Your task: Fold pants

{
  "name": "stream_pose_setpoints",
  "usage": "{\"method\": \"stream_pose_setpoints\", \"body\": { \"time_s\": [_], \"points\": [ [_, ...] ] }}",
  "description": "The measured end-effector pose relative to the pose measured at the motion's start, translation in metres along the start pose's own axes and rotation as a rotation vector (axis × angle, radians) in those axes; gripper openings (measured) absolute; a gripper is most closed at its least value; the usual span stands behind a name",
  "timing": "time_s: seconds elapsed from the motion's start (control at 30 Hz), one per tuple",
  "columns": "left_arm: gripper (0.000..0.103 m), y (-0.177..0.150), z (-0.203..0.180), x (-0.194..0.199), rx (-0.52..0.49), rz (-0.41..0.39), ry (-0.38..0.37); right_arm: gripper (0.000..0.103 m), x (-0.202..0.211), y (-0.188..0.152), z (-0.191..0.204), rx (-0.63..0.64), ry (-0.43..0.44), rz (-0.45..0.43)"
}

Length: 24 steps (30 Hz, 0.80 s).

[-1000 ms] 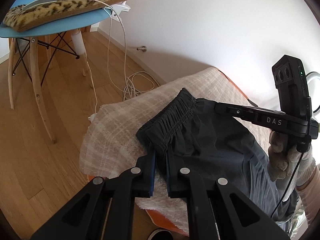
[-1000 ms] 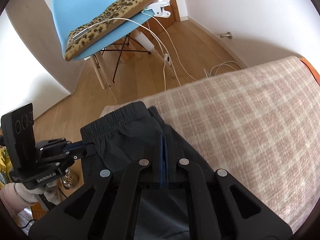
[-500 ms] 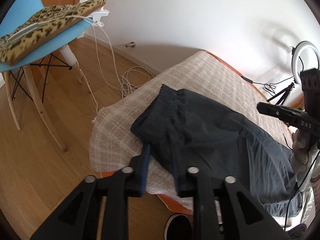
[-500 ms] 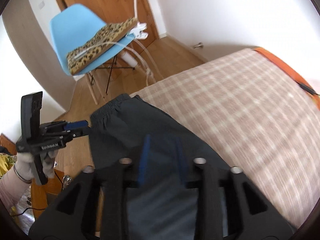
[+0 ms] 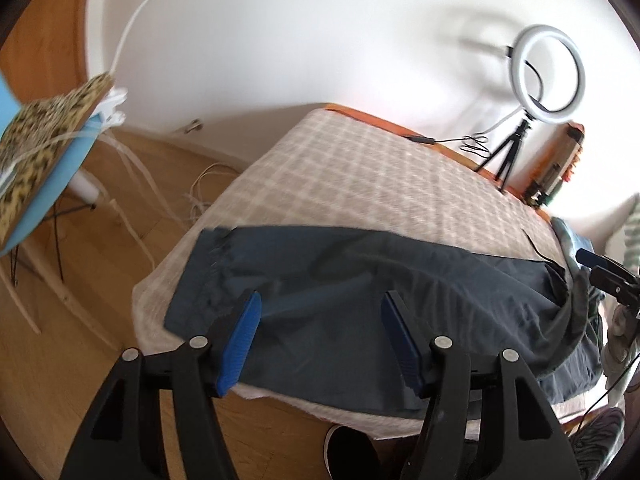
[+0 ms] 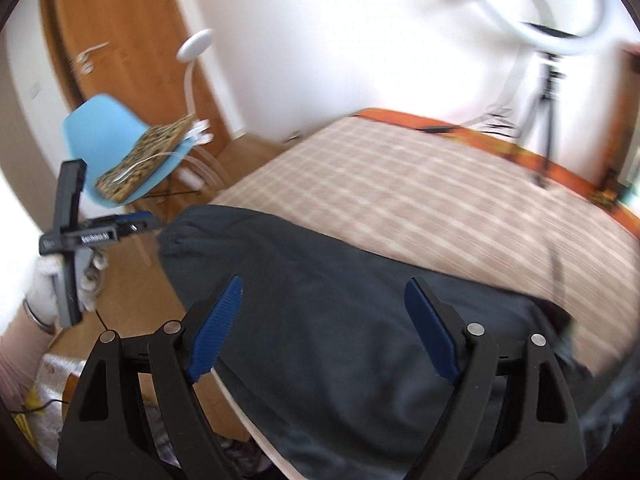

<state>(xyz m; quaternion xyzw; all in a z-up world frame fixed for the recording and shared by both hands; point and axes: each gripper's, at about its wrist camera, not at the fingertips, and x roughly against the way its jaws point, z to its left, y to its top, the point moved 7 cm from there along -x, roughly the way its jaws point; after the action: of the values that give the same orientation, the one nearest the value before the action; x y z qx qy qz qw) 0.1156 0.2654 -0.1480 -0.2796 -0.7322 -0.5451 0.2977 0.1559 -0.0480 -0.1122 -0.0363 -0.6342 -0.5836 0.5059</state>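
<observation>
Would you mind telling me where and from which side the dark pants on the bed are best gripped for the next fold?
Probably the gathered waistband end of the pants, at its corners. It lies flat by the bed's end toward the blue chair, so coming in from that open side seems easiest. Both the left gripper and right gripper have just been opening, with nothing between their fingers.

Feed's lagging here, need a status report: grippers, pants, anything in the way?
Left gripper and right gripper open, jaws just opening, nothing held. Dark pants released, lying along the checked bed cover. Nothing blocking.
</observation>
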Motion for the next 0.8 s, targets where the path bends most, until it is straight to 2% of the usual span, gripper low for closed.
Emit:
{"method": "stream_pose_setpoints", "body": {
  "time_s": [0.17, 0.3, 0.43, 0.6, 0.8],
  "points": [
    [0.060, 0.027, -0.045, 0.001, -0.090, 0.016, -0.056, 0.086, 0.054, -0.031, -0.058, -0.092, -0.108, -0.043],
    [0.060, 0.053, -0.089, 0.006, -0.189, 0.005, -0.073, 0.086, 0.096, -0.061, -0.107, -0.190, -0.182, -0.067],
    [0.060, 0.067, -0.130, 0.002, -0.243, 0.020, -0.121, 0.086, 0.131, -0.094, -0.154, -0.284, -0.258, -0.093],
    [0.060, 0.059, -0.211, -0.016, -0.370, 0.073, -0.189, 0.086, 0.167, -0.139, -0.213, -0.413, -0.355, -0.109],
    [0.060, 0.032, -0.306, -0.048, -0.448, 0.164, -0.316, 0.086, 0.202, -0.175, -0.260, -0.500, -0.442, -0.132]
  ]
}}
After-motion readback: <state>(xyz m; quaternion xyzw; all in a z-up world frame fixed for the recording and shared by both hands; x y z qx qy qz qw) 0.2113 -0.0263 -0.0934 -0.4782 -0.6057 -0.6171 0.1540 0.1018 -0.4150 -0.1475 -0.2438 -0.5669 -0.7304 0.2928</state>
